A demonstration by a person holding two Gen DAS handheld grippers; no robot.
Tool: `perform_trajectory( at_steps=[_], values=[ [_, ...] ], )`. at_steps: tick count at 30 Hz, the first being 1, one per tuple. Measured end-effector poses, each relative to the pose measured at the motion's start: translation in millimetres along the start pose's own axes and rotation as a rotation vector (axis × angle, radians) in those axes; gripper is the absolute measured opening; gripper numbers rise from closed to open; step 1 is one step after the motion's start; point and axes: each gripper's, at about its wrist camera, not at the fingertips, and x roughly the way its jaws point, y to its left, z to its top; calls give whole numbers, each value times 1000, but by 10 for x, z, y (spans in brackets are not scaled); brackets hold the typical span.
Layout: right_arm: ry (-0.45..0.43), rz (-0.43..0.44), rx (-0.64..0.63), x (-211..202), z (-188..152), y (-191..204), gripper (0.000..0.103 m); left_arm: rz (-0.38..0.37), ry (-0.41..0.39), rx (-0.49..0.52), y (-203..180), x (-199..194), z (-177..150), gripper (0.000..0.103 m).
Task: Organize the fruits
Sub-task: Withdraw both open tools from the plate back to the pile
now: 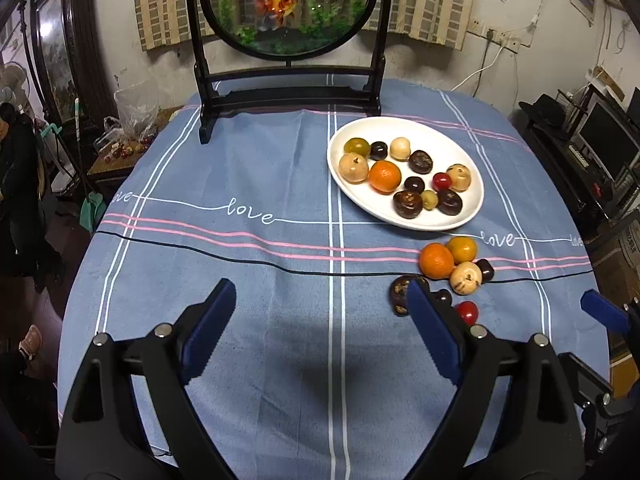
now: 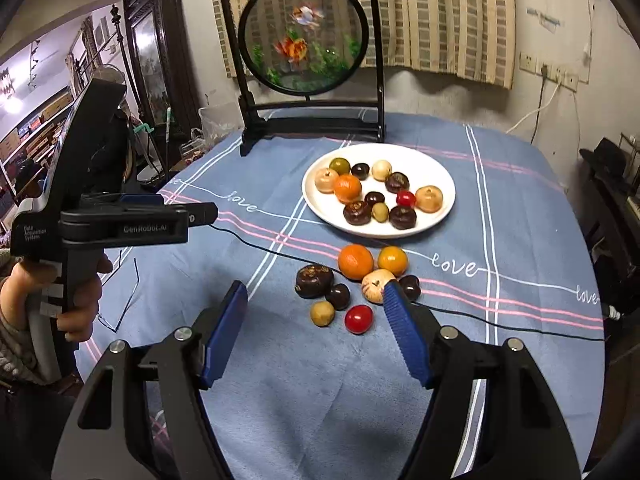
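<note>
Filling white plate (image 2: pixel 440 208): mixed fruits (image 2: pixel 356 196)

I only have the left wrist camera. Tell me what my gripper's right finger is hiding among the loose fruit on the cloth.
Observer: A small tan-green fruit lies behind it, just left of the red cherry tomato.
Operator: Give me the loose count, then.
Observer: Eight fruits lie on the cloth, off the plate; your view shows only seven.
Operator: Report the right gripper.
Observer: The right gripper is open and holds nothing; it hangs above the loose group.
</note>
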Motion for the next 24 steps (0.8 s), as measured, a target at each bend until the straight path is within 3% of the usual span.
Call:
perform_trajectory(
  at_steps=[15,24],
  values=[
    [-27,-57,27,-151,-68,-18,71,-36,-8,49,-132,-31,-31,89],
    [2,-43,30,-49,-55,-34,72,-31,17,45,-125,65,-26,89]
  ],
)
